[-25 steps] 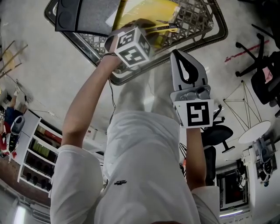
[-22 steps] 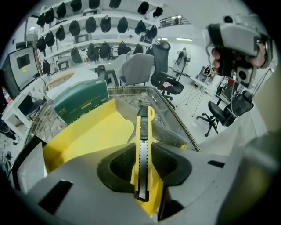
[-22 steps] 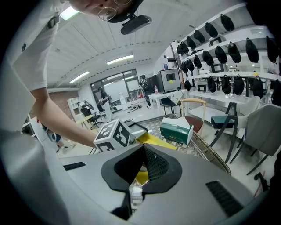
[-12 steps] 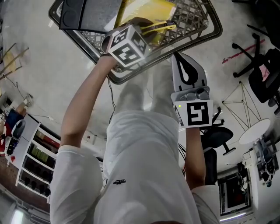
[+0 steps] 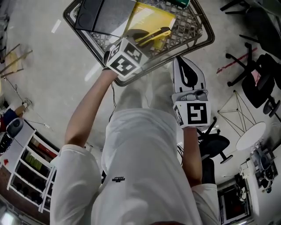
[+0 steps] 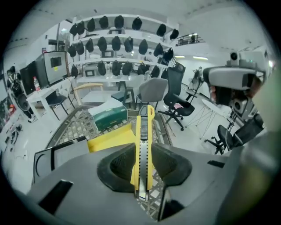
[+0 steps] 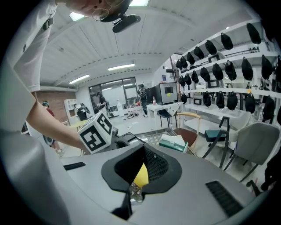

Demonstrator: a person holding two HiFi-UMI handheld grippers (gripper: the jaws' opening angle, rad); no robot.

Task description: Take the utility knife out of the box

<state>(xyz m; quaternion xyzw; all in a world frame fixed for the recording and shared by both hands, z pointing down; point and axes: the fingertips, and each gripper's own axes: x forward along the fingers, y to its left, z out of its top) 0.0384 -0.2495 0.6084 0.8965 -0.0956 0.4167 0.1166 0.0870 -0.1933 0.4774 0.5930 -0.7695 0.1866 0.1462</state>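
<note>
The yellow utility knife [image 5: 153, 33] hangs over the wire basket [image 5: 206, 35], clamped between the pads of my left gripper [image 5: 139, 36]. In the left gripper view the knife [image 6: 145, 127] runs straight out from between the jaws of that gripper [image 6: 142, 154], its blade slider facing up. My right gripper [image 5: 178, 59] sits just outside the basket's near rim, to the right of the left one, shut with nothing in it. The right gripper view shows its tips meeting [image 7: 143, 151] and the left gripper's marker cube [image 7: 96, 132] ahead.
The basket [image 6: 66, 127] holds a yellow flat packet [image 5: 149, 17], a dark grey flat case [image 5: 105, 13] and a green box [image 6: 107, 116]. Office chairs [image 5: 254, 83] and a round white table [image 5: 250, 136] stand at the right, shelving [image 5: 26, 171] at the lower left.
My left gripper has risen with the knife in it, away from the basket's contents. The right gripper has risen a little too, still shut.
</note>
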